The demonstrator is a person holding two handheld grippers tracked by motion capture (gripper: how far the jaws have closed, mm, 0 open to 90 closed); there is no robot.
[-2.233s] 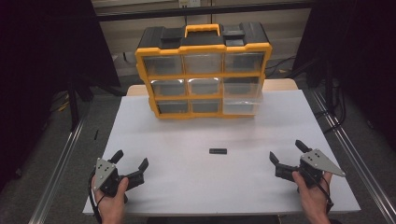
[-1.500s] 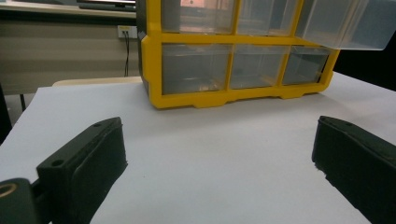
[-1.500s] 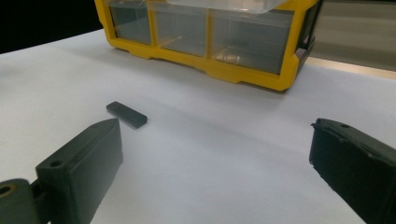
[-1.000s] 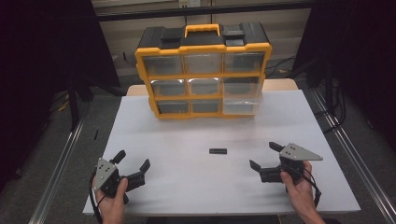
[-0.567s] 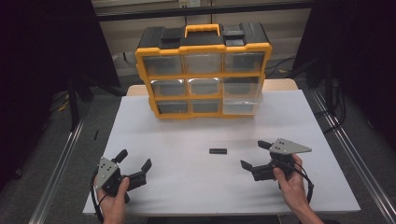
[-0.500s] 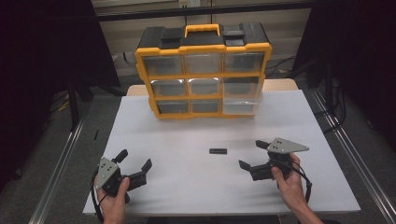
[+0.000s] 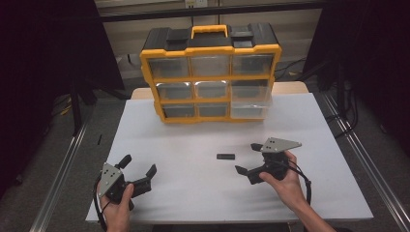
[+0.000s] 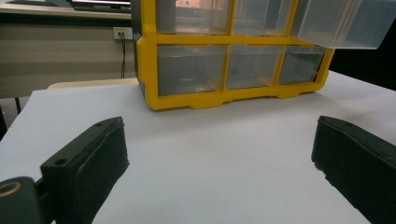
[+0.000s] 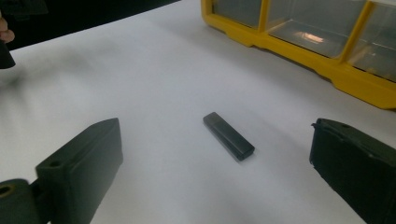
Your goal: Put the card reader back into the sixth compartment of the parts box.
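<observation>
A small black stick lies flat on the white table, in front of a yellow and black drawer organizer. My right gripper is open and points left at the stick from just to its right. In the right gripper view the stick lies on the table between and a little beyond the open jaws, untouched. My left gripper is open and holds nothing near the table's front left. In its own view, the left gripper faces the organizer.
The organizer stands upright at the table's far edge with several clear drawers; its lower right drawer is pulled out a little. Metal rails run along both sides of the table. The other hand shows far off.
My right gripper has moved left from the table's right front and turned toward the black stick. The left gripper and the stick have stayed in place.
</observation>
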